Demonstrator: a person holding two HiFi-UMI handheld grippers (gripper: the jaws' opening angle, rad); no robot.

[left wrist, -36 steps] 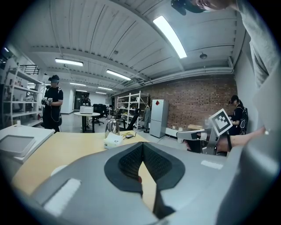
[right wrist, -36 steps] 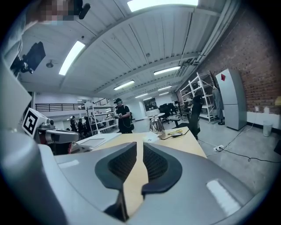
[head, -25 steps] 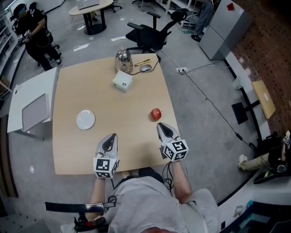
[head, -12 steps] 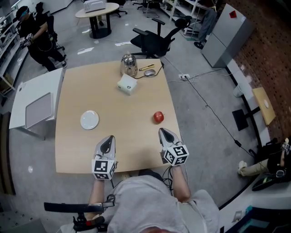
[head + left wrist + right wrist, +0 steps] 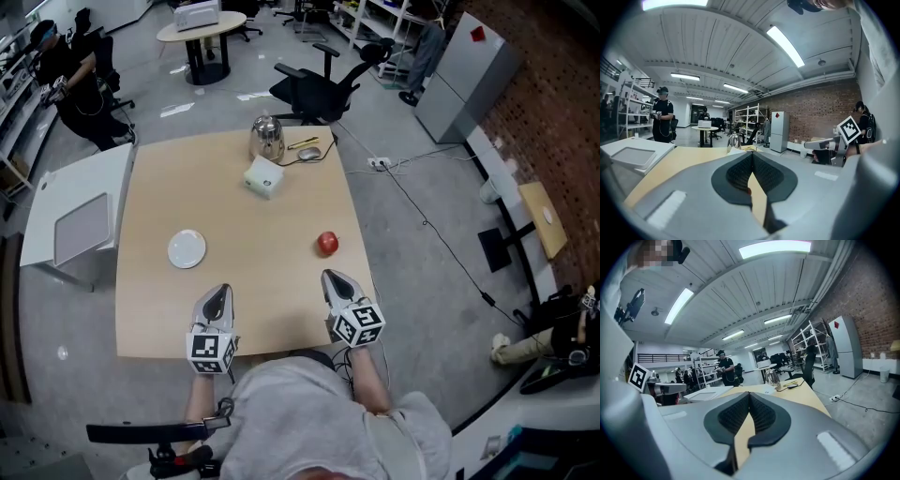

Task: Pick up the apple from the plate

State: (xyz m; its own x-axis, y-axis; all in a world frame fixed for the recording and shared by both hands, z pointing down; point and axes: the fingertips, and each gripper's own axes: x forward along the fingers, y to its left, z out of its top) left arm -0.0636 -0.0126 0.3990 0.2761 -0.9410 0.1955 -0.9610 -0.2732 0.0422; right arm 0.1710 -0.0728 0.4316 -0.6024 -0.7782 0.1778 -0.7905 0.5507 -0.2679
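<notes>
Sitting on the bench (image 5: pixel 150 216) and not on the plate (image 5: pixel 187 249), the apple (image 5: pixel 326 244) lies near the right edge. It is just ahead of my right hand-held gripper (image 5: pixel 331 279) but apart from it. Its jaws are pressed together with nothing between them. My left hand-held gripper (image 5: pixel 217 298) hovers over the bench's front edge, jaws likewise closed and empty. The white plate lies bare, well apart to the apple's left. A box (image 5: pixel 263 176) and a kettle (image 5: pixel 267 139) stand at the far side.
</notes>
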